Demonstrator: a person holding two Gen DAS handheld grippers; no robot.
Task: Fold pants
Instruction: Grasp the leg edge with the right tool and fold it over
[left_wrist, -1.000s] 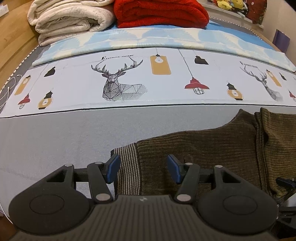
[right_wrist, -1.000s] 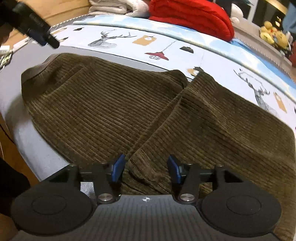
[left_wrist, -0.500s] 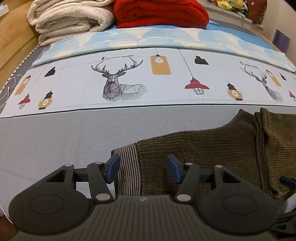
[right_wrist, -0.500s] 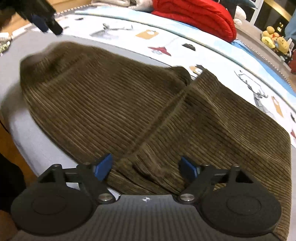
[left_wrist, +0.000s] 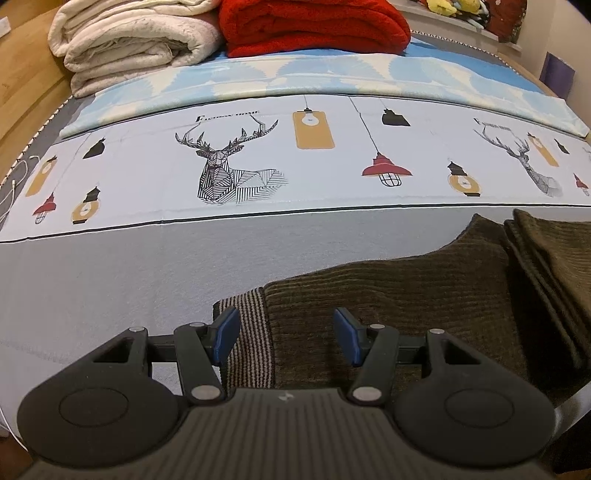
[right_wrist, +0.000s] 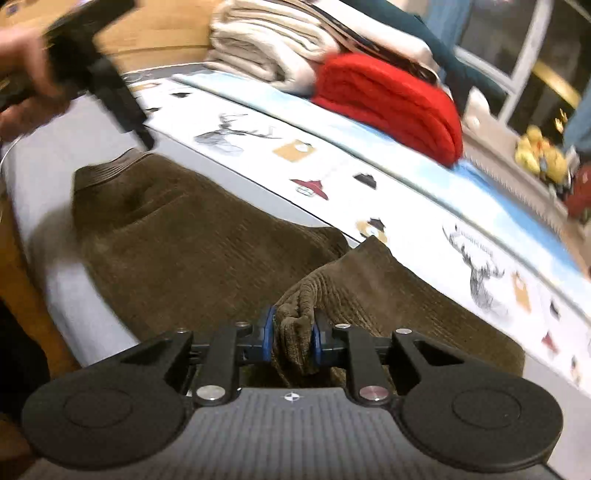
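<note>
Brown corduroy pants (left_wrist: 406, 295) lie flat on the grey part of the bed. Their striped waistband (left_wrist: 247, 332) lies under my left gripper (left_wrist: 286, 332), which hovers open above it with both pads clear of the cloth. In the right wrist view the pants (right_wrist: 184, 240) stretch away towards the waistband (right_wrist: 107, 170) at the far left. My right gripper (right_wrist: 293, 332) is closing its jaws on a bunched fold at the pants' near edge. Both blue pads press on that fold, and it is raised off the bed.
A cream folded blanket (left_wrist: 129, 48) and a red one (left_wrist: 314, 26) are stacked at the head of the bed, beyond a deer-print sheet (left_wrist: 229, 162). The bed's wooden edge (right_wrist: 22, 295) runs along the left. A hand (right_wrist: 18, 66) holds the other gripper at the upper left.
The right gripper spread wider, then closed on a fold of the pants and rose with it, tilting its view. The left gripper stayed still and open over the waistband.
</note>
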